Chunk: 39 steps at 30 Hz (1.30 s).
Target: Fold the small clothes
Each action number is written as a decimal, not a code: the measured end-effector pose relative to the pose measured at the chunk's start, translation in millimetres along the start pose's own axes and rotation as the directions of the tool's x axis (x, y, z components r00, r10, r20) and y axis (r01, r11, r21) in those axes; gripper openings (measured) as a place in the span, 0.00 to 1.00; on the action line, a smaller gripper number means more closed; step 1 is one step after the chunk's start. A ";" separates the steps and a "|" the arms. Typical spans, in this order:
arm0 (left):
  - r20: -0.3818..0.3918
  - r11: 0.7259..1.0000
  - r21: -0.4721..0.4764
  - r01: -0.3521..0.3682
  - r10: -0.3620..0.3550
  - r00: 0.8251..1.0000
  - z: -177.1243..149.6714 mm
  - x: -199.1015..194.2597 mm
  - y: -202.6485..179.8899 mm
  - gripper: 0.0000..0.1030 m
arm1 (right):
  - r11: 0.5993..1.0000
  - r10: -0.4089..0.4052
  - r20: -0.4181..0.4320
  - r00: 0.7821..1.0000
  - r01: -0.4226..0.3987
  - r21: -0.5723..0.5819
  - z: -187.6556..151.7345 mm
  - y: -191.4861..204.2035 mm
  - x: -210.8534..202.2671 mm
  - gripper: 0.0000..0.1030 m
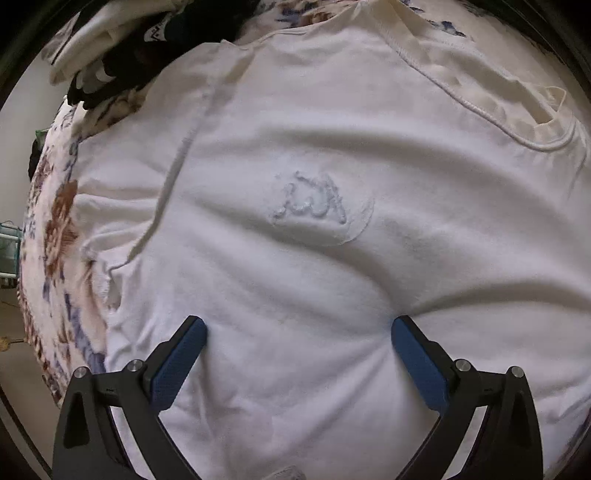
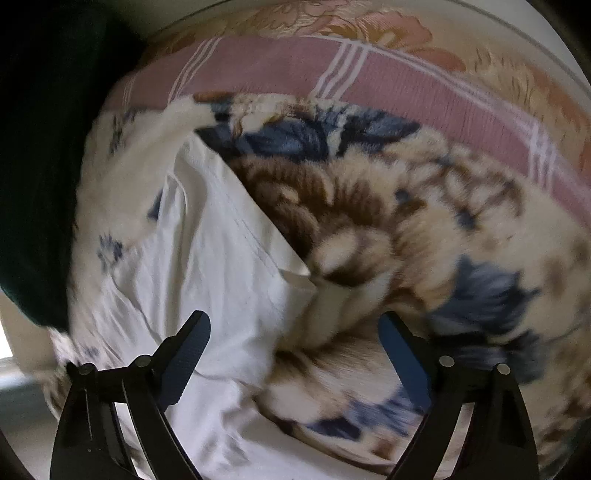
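Note:
A small white T-shirt (image 1: 295, 155) with a raised white emblem (image 1: 314, 203) lies spread on a floral fleece blanket (image 1: 55, 221); its neckline (image 1: 480, 107) is at the upper right. My left gripper (image 1: 297, 326) is open, both blue fingertips pressing into the shirt's fabric below the emblem. In the right wrist view a sleeve or corner of the white shirt (image 2: 221, 251) lies on the blanket (image 2: 424, 229). My right gripper (image 2: 293, 321) is open and empty, just above the shirt's edge where it meets the blanket.
A pile of black and white clothes (image 1: 122, 55) sits at the far left edge of the blanket. A pink striped sheet (image 2: 369, 70) and a floral cover (image 2: 369, 22) lie beyond the blanket. A dark green cloth (image 2: 37, 166) fills the left side.

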<state>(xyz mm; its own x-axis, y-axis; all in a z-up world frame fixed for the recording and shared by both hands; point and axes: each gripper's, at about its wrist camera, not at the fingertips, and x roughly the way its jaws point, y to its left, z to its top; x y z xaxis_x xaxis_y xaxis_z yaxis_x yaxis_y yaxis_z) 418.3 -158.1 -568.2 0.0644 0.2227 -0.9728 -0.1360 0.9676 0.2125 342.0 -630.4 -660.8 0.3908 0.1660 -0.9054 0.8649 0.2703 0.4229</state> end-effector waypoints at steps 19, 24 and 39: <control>0.020 0.984 -0.170 0.047 -0.044 0.999 12.4 -35.7 128.7 1.00 | 0.273 -0.046 0.407 0.912 0.403 -0.873 -235.8 243.7 46.8 0.07; 0.003 0.978 -0.205 0.029 -0.029 1.000 10.0 -16.4 173.9 1.00 | 0.142 -0.115 0.411 0.904 0.424 -0.894 -284.1 238.3 88.4 0.08; -0.020 0.899 -0.431 0.073 -0.091 0.996 10.1 17.8 298.0 1.00 | 0.495 -0.150 0.194 0.970 0.243 -0.834 -260.4 214.9 51.6 0.58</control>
<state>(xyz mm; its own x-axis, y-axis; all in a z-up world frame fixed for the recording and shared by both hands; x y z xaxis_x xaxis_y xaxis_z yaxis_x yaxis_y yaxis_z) 388.9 135.5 -521.3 0.0567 0.1315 -0.9897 -0.5441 0.8352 0.0798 466.1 -316.8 -606.8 0.3100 -0.0633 -0.9486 0.2600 0.9654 0.0205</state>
